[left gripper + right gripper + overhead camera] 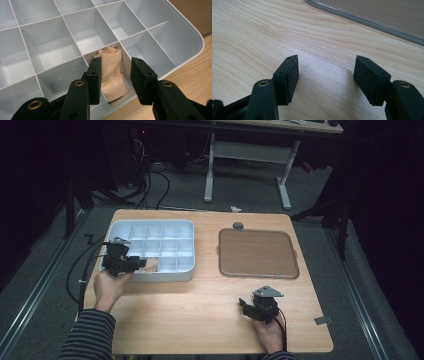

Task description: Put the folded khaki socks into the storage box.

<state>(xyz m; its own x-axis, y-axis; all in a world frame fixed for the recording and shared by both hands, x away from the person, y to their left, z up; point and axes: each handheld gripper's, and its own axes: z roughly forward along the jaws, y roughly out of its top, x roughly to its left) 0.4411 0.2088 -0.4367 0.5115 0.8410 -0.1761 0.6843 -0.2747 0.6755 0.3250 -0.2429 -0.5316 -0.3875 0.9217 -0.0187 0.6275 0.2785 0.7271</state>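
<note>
Tabletop [200, 310]: light wood, carrying a brown tray [257, 253] at the right and a grey compartment box [150, 227] at the left.
Compartment box: divided into many cells; a beige folded cloth [112, 72] lies in a cell on its near edge.
Left gripper [115, 75]: over that cell, fingers released, parted on either side of the cloth, not pressing it.
Right gripper [325, 75]: resting low on bare tabletop near the tray, well apart from the box, fingers spread wide, grasping nothing.
</note>
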